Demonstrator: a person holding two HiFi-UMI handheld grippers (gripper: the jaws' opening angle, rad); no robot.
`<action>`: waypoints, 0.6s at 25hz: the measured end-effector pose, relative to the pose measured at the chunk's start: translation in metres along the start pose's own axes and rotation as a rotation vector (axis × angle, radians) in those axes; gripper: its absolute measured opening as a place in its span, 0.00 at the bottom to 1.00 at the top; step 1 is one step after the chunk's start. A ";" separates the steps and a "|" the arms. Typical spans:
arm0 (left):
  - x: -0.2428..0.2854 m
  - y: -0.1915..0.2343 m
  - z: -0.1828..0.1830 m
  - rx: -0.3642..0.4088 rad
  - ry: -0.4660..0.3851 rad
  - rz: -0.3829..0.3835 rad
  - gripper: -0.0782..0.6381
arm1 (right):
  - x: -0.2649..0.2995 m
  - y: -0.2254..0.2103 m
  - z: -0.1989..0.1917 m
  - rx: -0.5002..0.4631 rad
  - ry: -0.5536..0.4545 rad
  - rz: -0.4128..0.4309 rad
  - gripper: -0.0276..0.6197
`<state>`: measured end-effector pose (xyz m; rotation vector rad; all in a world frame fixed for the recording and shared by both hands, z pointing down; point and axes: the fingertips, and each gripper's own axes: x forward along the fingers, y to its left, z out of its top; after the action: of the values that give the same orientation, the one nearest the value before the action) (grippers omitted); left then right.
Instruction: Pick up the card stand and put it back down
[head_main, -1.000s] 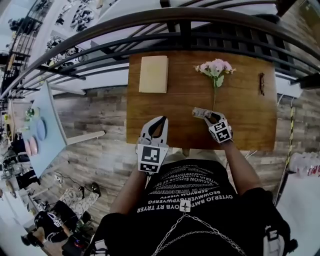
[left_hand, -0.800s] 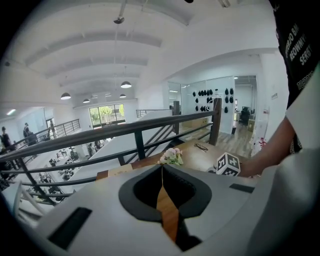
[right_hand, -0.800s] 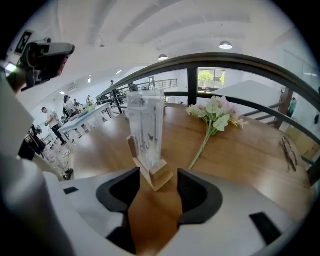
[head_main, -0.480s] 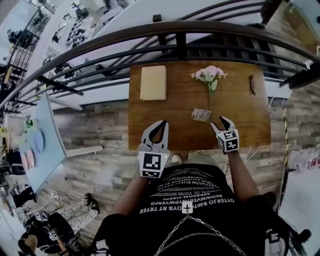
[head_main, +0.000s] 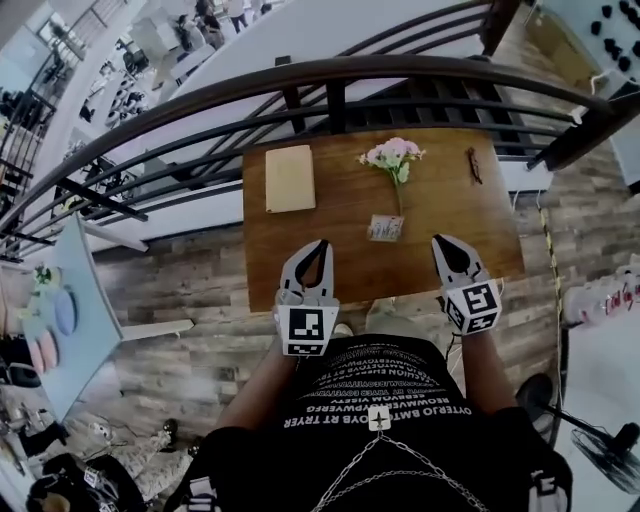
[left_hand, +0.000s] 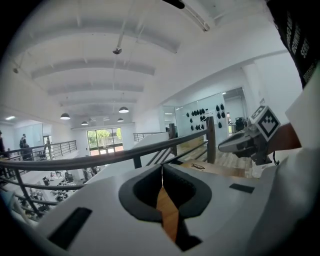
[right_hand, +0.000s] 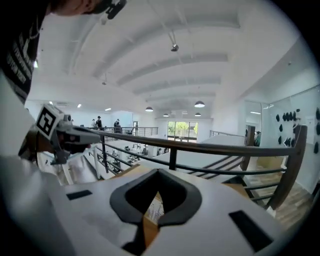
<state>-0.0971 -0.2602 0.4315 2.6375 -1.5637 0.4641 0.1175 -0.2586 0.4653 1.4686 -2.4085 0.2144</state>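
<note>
Your right claw (head_main: 441, 243) has backed off, closed and empty, leaving the card stand (head_main: 385, 228) on the table (head_main: 290, 250). Your left claw (head_main: 320, 244) is closed too, and nothing seems left to do.

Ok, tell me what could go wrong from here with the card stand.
The card stand sits right by the lower end of the flower stem, so a reach for it may snag the stem and drag the flower along. The right gripper is shut and clear of the card stand; if it goes in without opening, it would likely shove or tip the card stand rather than grip it.
</note>
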 end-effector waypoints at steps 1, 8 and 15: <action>-0.003 -0.001 0.001 -0.003 -0.010 -0.008 0.15 | -0.008 0.005 0.012 0.003 -0.022 -0.002 0.06; -0.015 -0.027 0.017 0.014 -0.058 -0.116 0.15 | -0.047 0.017 0.034 0.042 -0.051 -0.034 0.06; -0.018 -0.054 0.018 -0.007 -0.067 -0.188 0.15 | -0.066 0.015 0.032 -0.023 -0.021 -0.053 0.06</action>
<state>-0.0537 -0.2219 0.4154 2.7865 -1.3120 0.3616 0.1266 -0.2055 0.4137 1.5296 -2.3768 0.1598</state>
